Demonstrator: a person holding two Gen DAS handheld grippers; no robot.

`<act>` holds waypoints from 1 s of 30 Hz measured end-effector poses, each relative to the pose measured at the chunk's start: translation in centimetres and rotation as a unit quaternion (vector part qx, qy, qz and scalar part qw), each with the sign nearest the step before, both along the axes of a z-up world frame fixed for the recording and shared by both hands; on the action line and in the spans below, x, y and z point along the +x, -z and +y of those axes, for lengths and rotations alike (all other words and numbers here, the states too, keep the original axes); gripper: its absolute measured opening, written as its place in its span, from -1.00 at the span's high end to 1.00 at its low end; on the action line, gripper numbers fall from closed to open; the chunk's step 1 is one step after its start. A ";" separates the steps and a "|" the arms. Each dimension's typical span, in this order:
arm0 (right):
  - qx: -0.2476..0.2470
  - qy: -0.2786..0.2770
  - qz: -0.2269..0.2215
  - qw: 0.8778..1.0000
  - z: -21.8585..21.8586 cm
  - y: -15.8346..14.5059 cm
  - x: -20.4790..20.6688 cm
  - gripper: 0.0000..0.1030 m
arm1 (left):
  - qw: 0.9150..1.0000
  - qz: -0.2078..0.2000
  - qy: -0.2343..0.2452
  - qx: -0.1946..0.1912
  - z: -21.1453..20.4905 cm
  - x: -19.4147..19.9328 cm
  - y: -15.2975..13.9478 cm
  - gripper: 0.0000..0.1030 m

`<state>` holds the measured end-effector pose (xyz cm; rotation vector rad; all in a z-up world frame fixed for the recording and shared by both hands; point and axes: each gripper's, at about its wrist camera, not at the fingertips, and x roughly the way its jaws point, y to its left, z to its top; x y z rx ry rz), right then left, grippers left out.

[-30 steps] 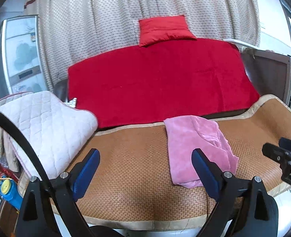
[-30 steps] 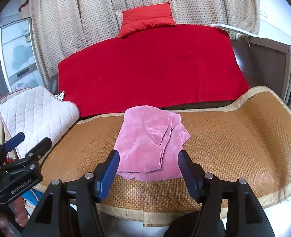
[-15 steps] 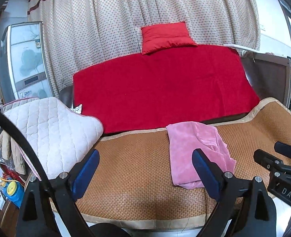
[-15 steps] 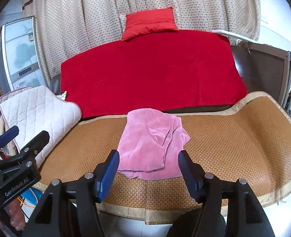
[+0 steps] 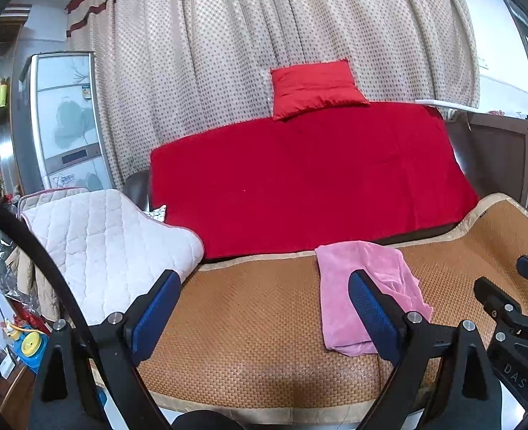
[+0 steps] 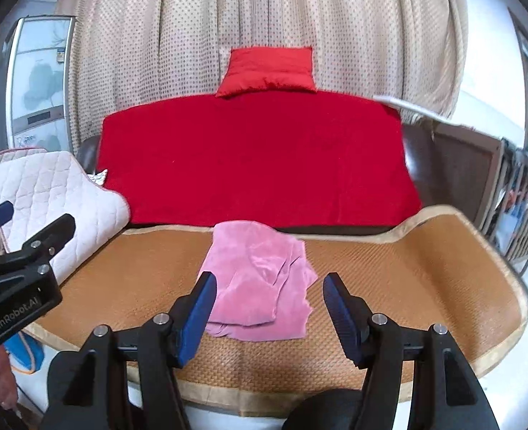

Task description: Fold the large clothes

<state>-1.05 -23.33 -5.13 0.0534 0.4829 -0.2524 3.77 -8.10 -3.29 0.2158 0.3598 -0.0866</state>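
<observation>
A folded pink garment (image 5: pixel 357 286) (image 6: pixel 260 283) lies on the woven brown mat (image 5: pixel 249 308) (image 6: pixel 407 272) covering the sofa seat. My left gripper (image 5: pixel 264 286) hangs open in front of the seat, with the garment behind its right finger. My right gripper (image 6: pixel 267 286) is open too, pulled back from the garment's near edge, nothing between its blue pads. Each gripper shows in the other's view: the right one (image 5: pixel 507 301) at the right edge, the left one (image 6: pixel 20 236) at the left edge.
A red blanket (image 5: pixel 310 179) (image 6: pixel 256 161) covers the sofa back with a red cushion (image 5: pixel 314 87) (image 6: pixel 269 71) on top. A white quilted pad (image 5: pixel 99 247) (image 6: pixel 45 208) drapes the left armrest. Dotted curtains hang behind, and a cabinet (image 5: pixel 63 118) stands at left.
Both grippers have pulled back and risen from the sofa; the garment looks smaller and lower in both views. The right wrist view has rolled slightly. The garment lies as before.
</observation>
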 end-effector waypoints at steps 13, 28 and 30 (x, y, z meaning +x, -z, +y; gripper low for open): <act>-0.010 0.007 -0.010 1.000 0.4 -0.7 -0.5 -0.29 | 1.000 -0.005 -0.002 -0.002 0.0 -0.8 -0.6 -0.84; -0.014 0.006 -0.010 1.000 0.8 -0.8 -0.8 -0.29 | 1.000 -0.011 -0.006 -0.007 0.3 -1.3 -0.7 -0.84; -0.016 0.006 -0.011 1.000 0.9 -0.8 -0.9 -0.29 | 1.000 -0.012 -0.007 -0.007 0.4 -1.4 -0.8 -0.84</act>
